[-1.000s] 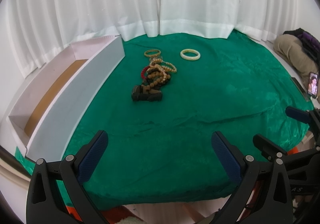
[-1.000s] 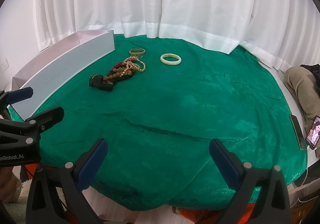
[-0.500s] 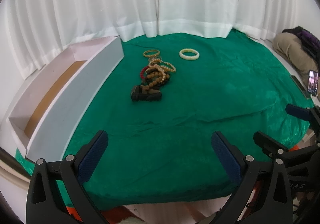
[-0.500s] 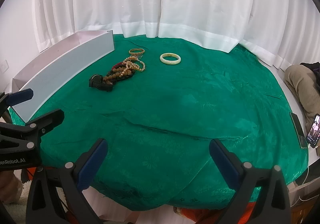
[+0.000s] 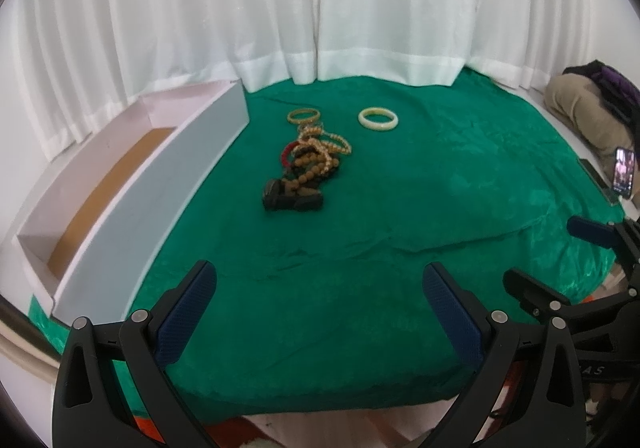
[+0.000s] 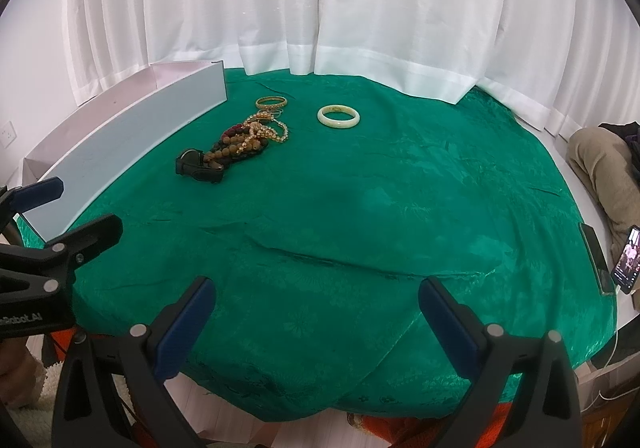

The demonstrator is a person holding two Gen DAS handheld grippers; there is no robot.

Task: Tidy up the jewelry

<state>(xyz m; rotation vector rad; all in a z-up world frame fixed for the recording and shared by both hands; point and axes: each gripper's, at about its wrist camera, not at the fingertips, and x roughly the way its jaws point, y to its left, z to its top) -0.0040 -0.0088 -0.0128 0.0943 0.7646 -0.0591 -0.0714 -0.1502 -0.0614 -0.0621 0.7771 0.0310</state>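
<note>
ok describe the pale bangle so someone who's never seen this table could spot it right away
Start at the green cloth covering the table, then look toward the white curtains at the far edge. The pale bangle lies there alone, right of the tangled pile of beads. It is thick, smooth and creamy white, unlike the thin gold bangle.

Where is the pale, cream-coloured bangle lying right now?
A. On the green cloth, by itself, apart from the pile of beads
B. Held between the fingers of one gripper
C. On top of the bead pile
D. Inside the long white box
A: the pale bangle lies flat on the green cloth, with bare cloth between it and the bead pile; the white box and both open grippers hold nothing.
</note>
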